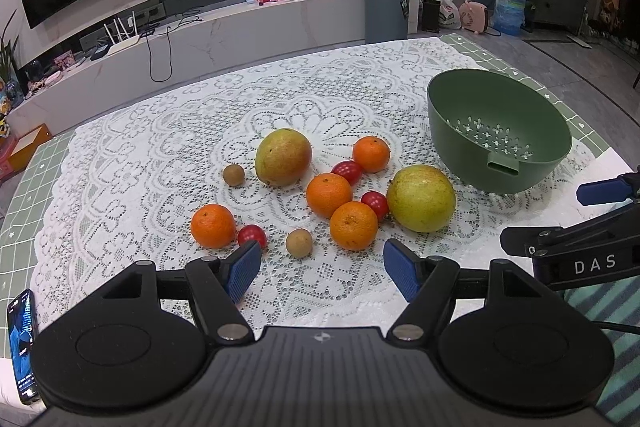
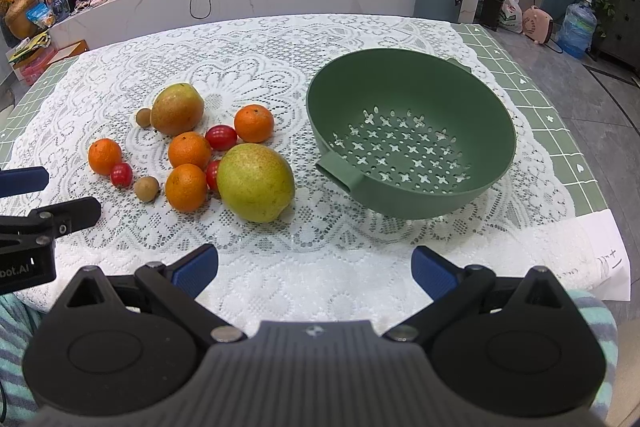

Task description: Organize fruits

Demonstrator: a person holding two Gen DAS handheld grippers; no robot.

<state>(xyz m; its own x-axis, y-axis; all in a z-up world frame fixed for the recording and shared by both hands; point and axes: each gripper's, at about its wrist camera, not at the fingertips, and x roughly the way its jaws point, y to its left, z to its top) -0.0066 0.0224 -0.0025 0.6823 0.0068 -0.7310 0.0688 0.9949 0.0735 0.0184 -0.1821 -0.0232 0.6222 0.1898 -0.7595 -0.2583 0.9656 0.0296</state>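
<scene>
Fruit lies loose on a white lace tablecloth (image 1: 160, 155): two green-yellow mangoes (image 1: 421, 198) (image 1: 283, 157), several oranges (image 1: 353, 225), three red tomatoes (image 1: 252, 235) and two small brown fruits (image 1: 299, 243). An empty green colander bowl (image 1: 500, 131) stands at the right; it also shows in the right wrist view (image 2: 412, 131). My left gripper (image 1: 322, 269) is open and empty, just short of the fruit. My right gripper (image 2: 314, 269) is open and empty, near the table's front edge, before the bowl and the near mango (image 2: 256, 182).
A phone (image 1: 22, 343) lies at the table's front left corner. A sheet of paper (image 2: 592, 251) lies at the front right. Beyond the table stand a TV bench, a grey bin (image 1: 386, 11) and plants.
</scene>
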